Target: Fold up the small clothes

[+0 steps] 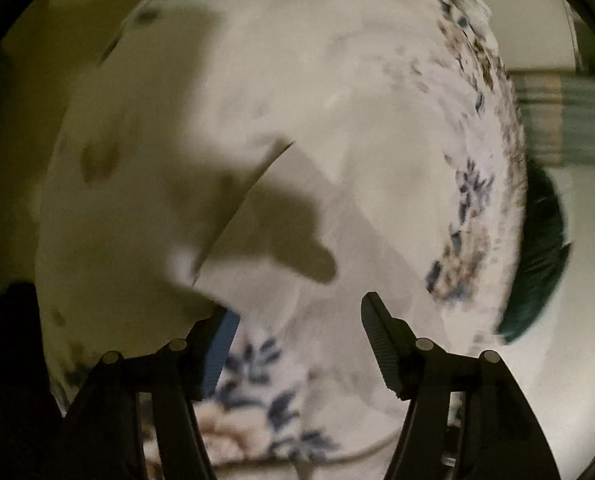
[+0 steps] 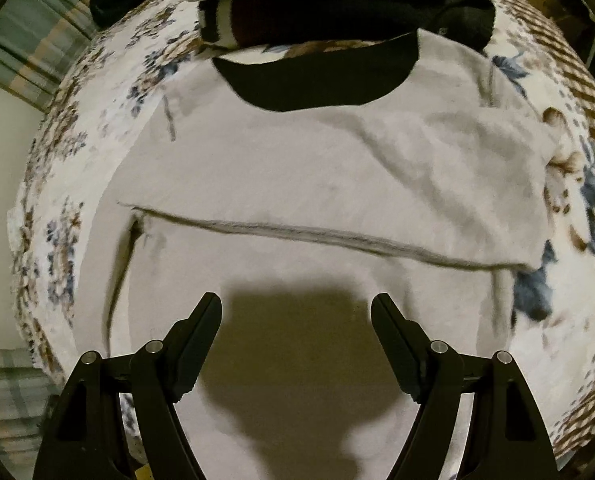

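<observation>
The left gripper (image 1: 293, 312) is pointing steeply down with its two black fingers spread apart and nothing between them. Its left finger (image 1: 213, 332) is sitting at the edge of a raised fold of the pale grey garment (image 1: 337, 128); the picture is too blurred to tell whether it is touching. The gripper is casting a dark shadow on the cloth just ahead. The garment is lying on a flower-patterned blanket (image 1: 265, 364) that is showing below and to the right, and a dark green item (image 1: 537, 248) is resting at the blanket's right edge.

The right gripper (image 2: 296, 308) is also hanging spread wide, holding nothing, above the same pale grey garment (image 2: 297, 168), which is lying spread flat with a folded edge running across its middle and a black neckband (image 2: 317, 80) at its far end. Beyond the neckband, a pile of dark clothes (image 2: 337, 4) is sitting on the flowered blanket (image 2: 57, 240).
</observation>
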`<action>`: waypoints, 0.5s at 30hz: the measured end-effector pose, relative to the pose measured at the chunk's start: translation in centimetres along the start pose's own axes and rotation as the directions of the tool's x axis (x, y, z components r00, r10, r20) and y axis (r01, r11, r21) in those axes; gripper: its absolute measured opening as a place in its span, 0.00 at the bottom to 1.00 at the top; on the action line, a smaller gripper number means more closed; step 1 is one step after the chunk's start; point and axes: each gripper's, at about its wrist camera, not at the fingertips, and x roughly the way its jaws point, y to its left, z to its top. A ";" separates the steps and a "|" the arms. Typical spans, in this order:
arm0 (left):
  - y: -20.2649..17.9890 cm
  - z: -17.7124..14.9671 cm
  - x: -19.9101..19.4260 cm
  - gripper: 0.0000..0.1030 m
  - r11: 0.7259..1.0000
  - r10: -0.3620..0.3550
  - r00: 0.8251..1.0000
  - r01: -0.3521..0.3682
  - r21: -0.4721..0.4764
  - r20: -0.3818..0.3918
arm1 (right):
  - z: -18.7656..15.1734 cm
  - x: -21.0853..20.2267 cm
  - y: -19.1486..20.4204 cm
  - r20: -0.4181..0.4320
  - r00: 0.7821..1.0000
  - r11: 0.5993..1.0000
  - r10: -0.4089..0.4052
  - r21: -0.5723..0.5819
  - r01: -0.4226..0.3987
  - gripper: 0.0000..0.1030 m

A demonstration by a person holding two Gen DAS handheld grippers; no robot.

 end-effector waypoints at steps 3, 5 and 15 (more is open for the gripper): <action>-1.6 0.6 0.7 0.58 0.996 0.079 0.996 -0.081 0.044 0.041 | 0.3 0.1 -0.2 0.006 1.000 1.000 -0.027 0.010 0.027 0.77; -2.5 0.9 0.8 0.54 0.993 0.105 0.992 -0.109 0.054 0.076 | 0.3 0.1 -0.3 0.007 1.000 0.999 -0.030 0.019 0.030 0.77; -5.5 2.7 -3.0 0.06 0.980 0.067 0.973 -0.106 0.166 0.223 | 0.5 -0.5 -1.2 0.036 0.999 0.998 -0.028 0.057 0.026 0.77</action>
